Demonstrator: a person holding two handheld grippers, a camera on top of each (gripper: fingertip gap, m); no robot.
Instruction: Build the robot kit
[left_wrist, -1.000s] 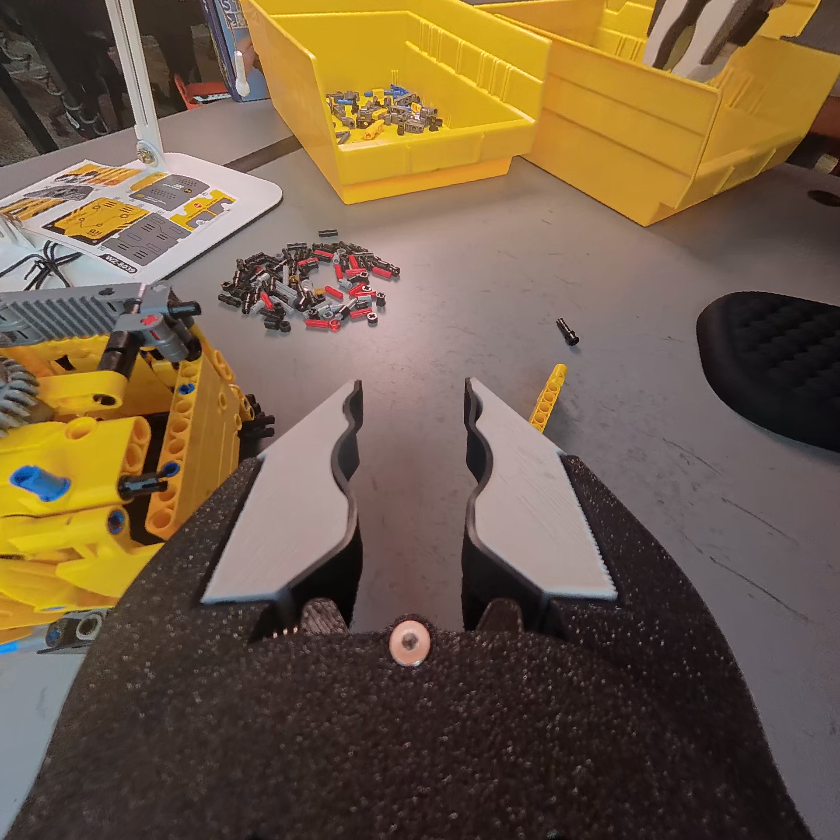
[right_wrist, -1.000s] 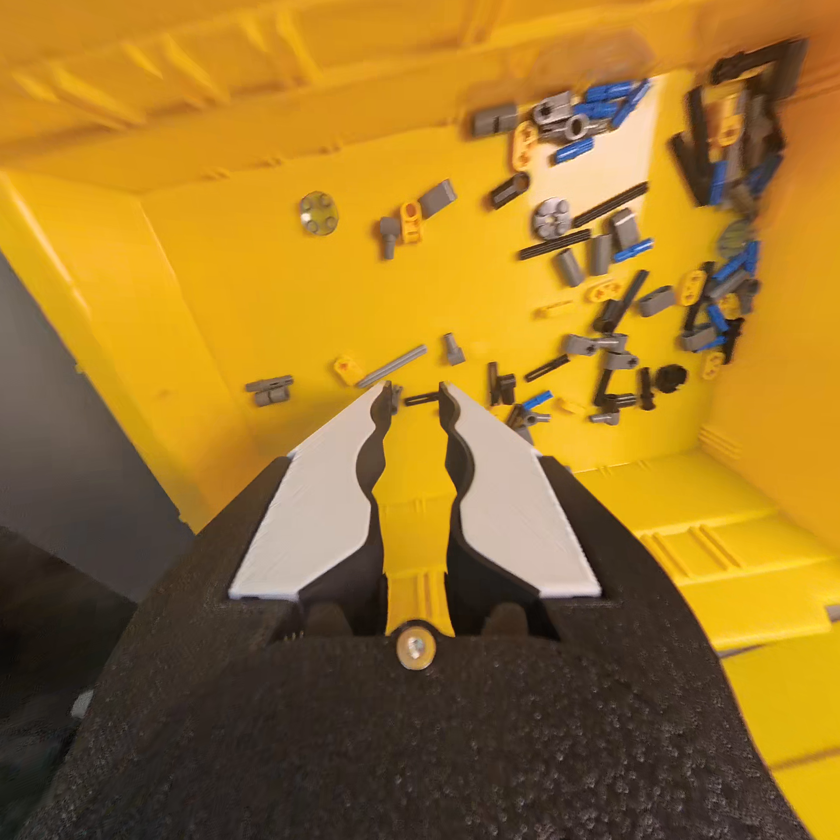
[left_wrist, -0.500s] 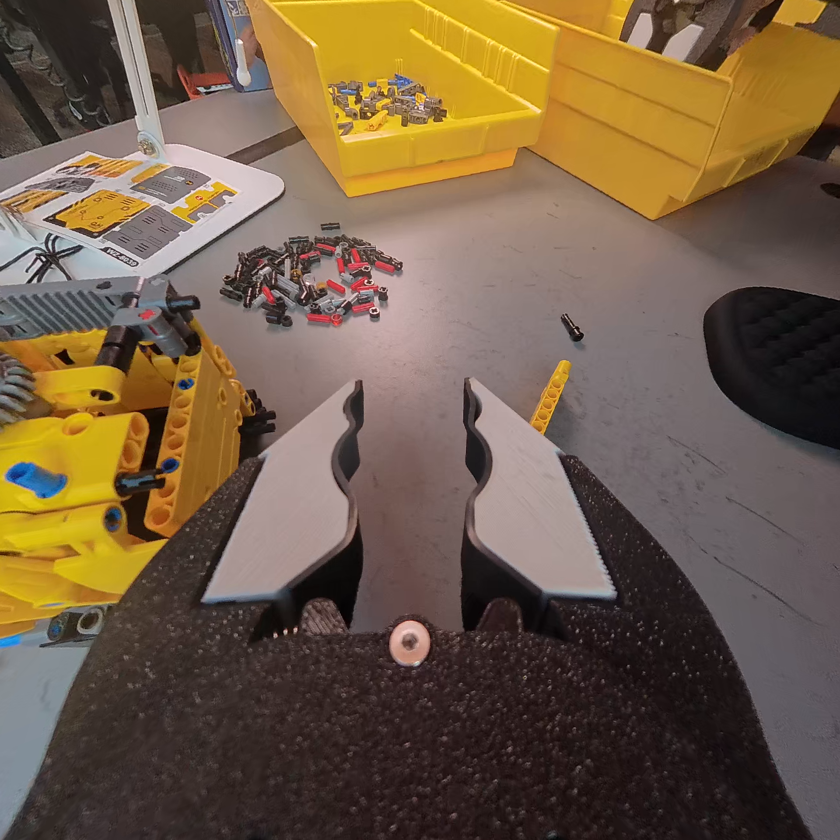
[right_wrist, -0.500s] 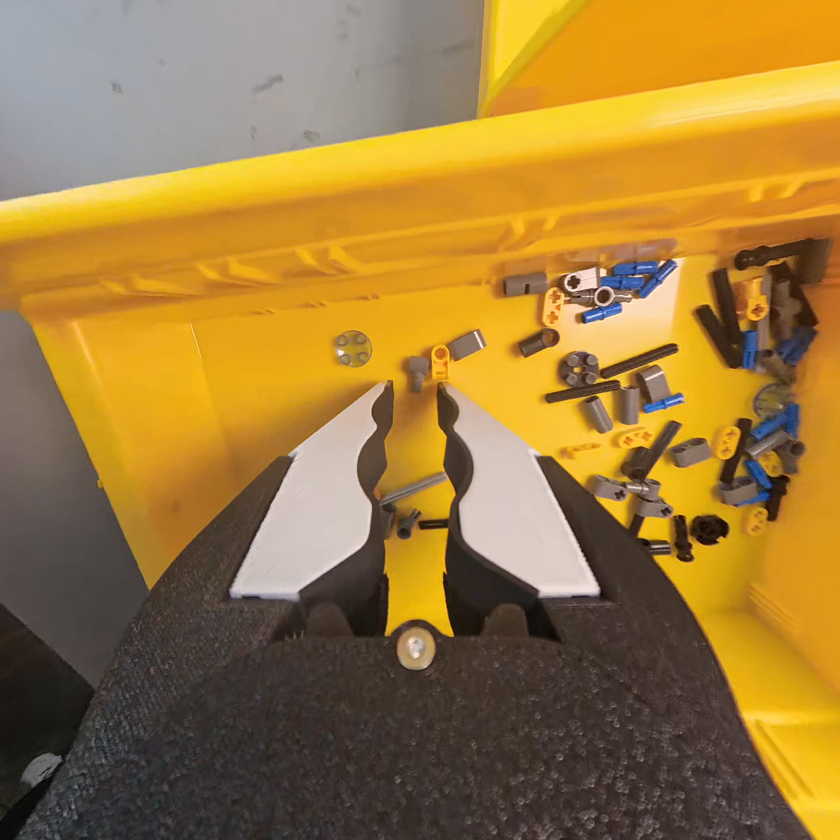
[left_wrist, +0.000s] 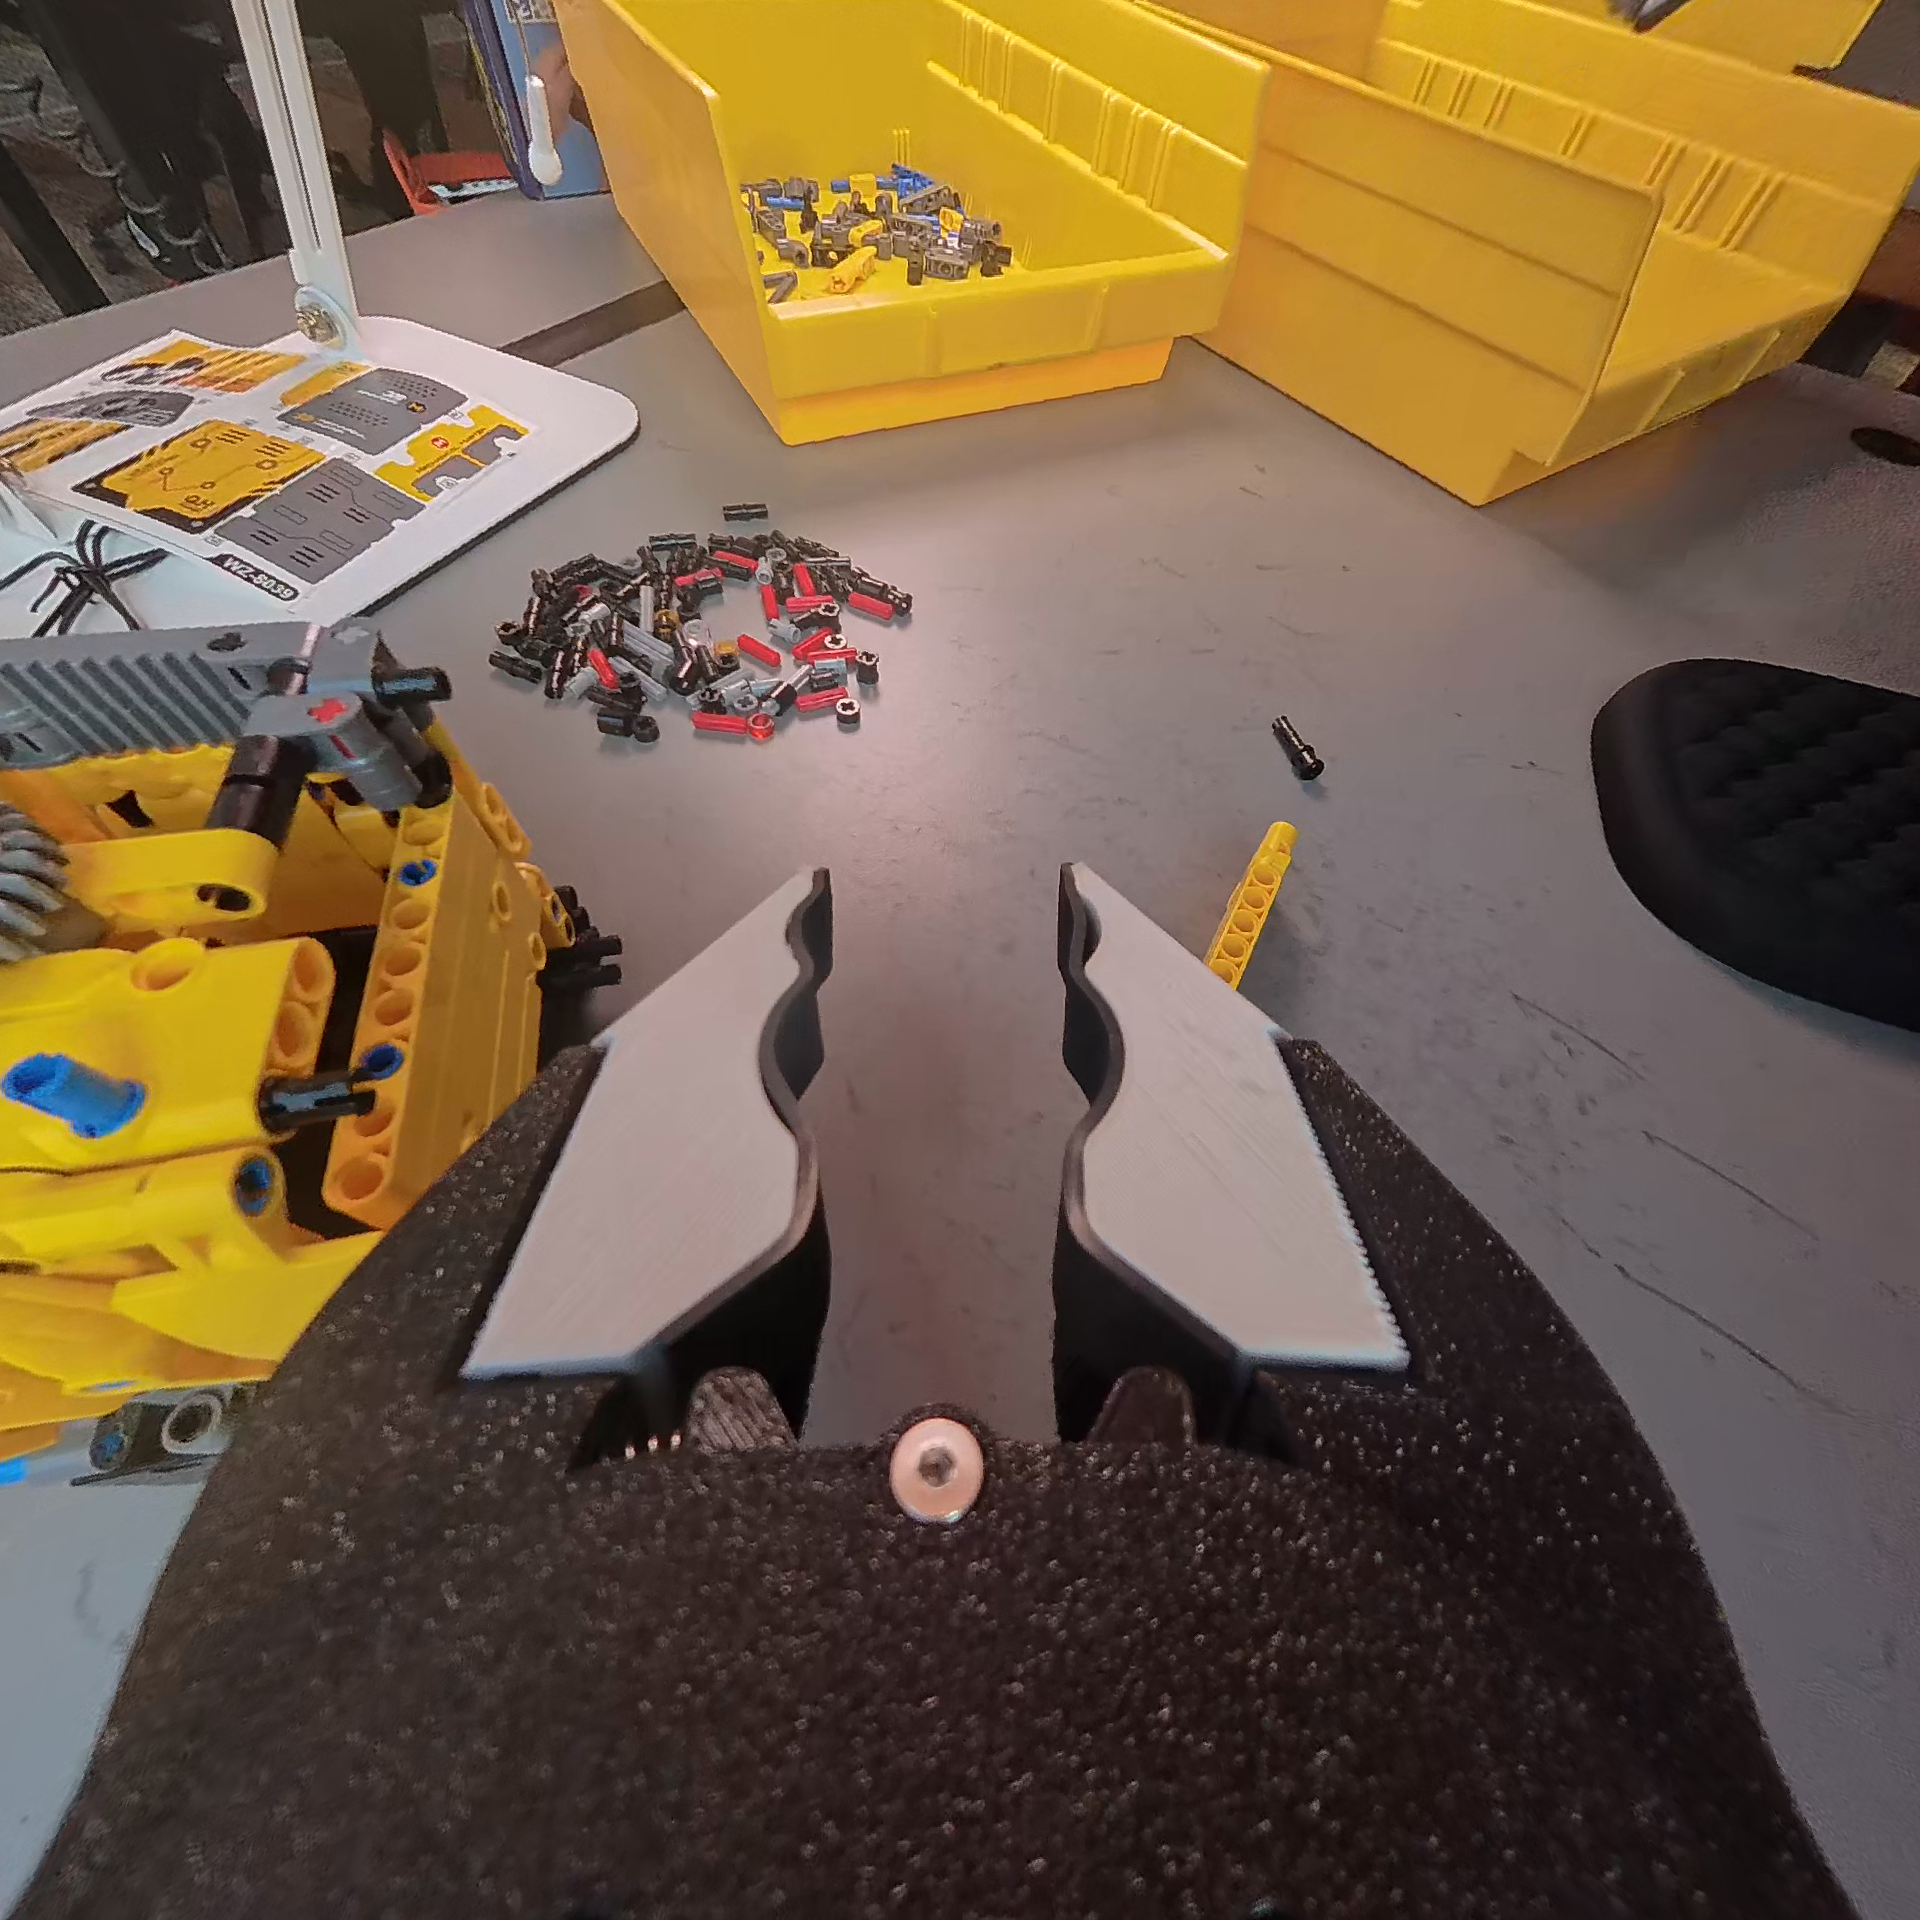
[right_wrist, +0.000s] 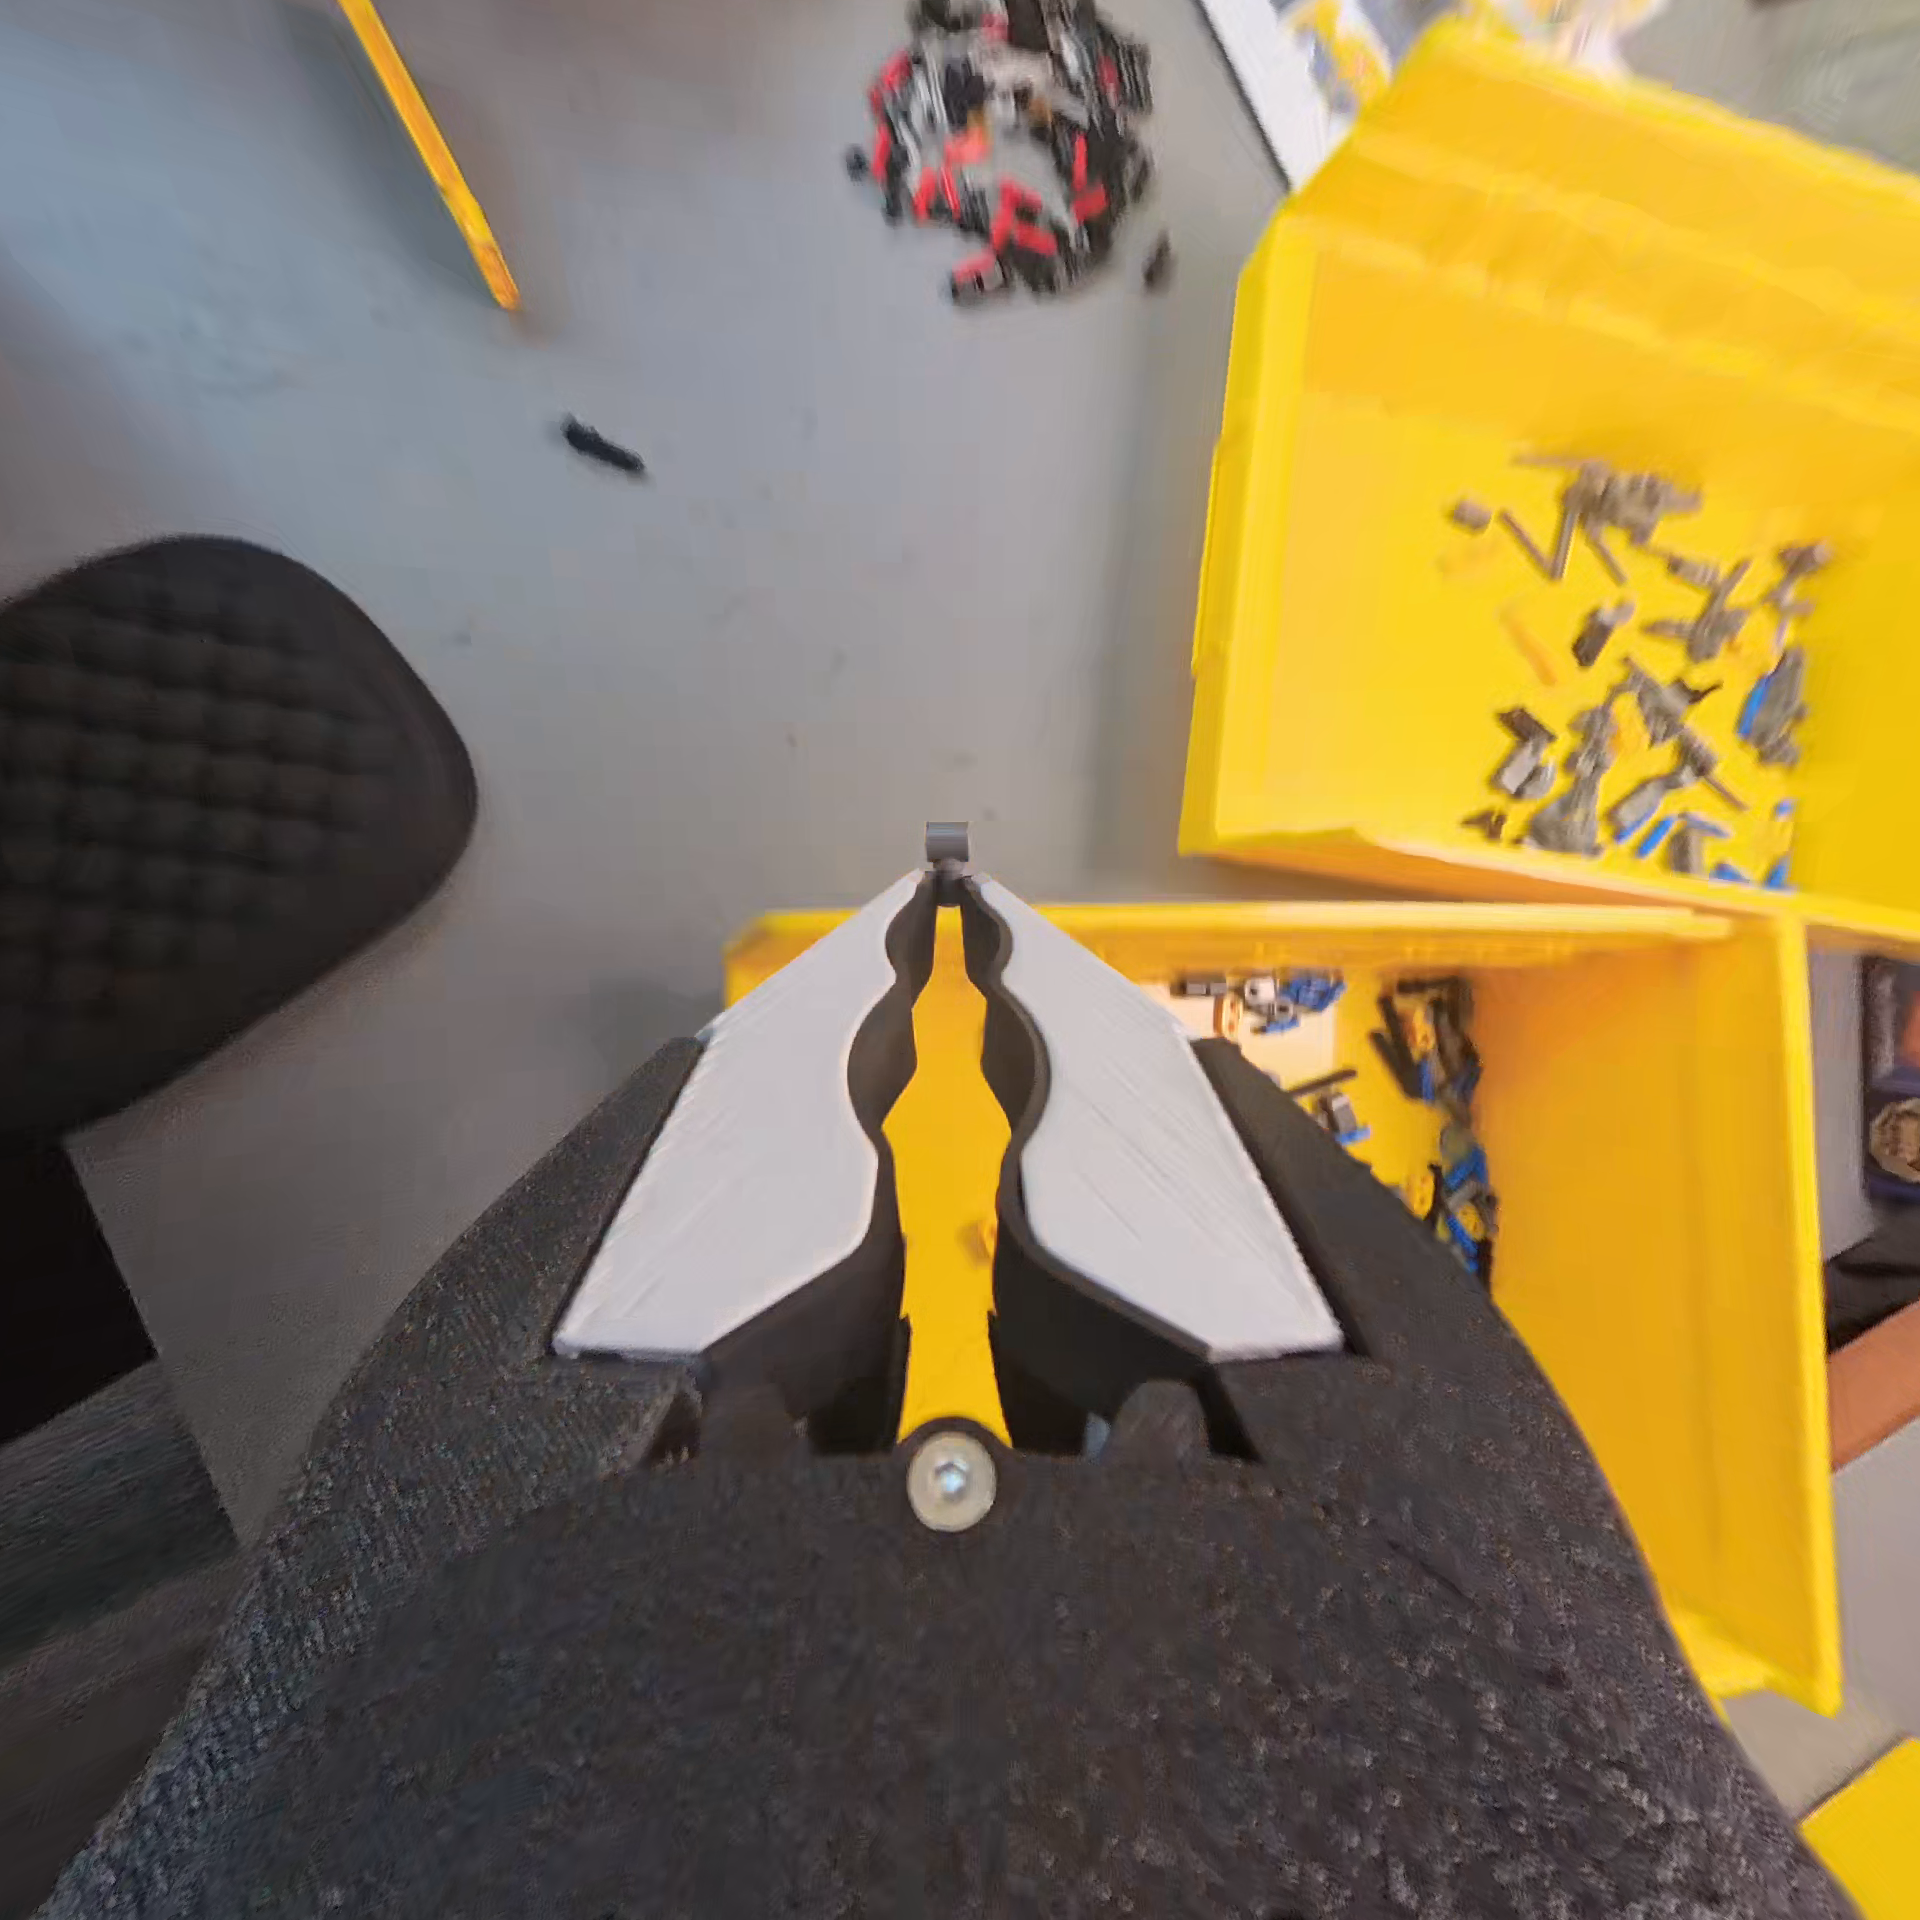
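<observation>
Left wrist view: left gripper (left_wrist: 943, 894) low over the grey table (left_wrist: 1039, 520), jaws spread wide with nothing between them. Yellow model (left_wrist: 208, 1039) just beside the left finger. Yellow beam (left_wrist: 1252, 904) flat on the table just right of the right finger, long axis running away from the camera and leaning slightly right. Black pin (left_wrist: 1297, 748) beyond it, alone. Heap of small parts (left_wrist: 707, 644) farther ahead, sheet (left_wrist: 260, 457) on a white base to the left, two yellow bins behind: near bin (left_wrist: 997, 343) with loose parts, big bin (left_wrist: 1455, 312) to its right. Black pad (left_wrist: 1766, 831) at far right. Little changed from half a second ago.

Right wrist view, blurred: right gripper (right_wrist: 947, 881) above the big bin's (right_wrist: 1662, 1351) rim, jaws nearly closed, tips pinching a small grey piece (right_wrist: 945, 844) that sticks out past them, long axis along the fingers. Grey piece seen in this view only; model seen only in the other. Same beam (right_wrist: 436, 156), pin (right_wrist: 601, 445), heap (right_wrist: 1008, 145), pad (right_wrist: 208, 790) and near bin (right_wrist: 1351, 623) seen from above. Half a second ago down inside the bin, jaws parted over loose parts; now raised and clamped.
</observation>
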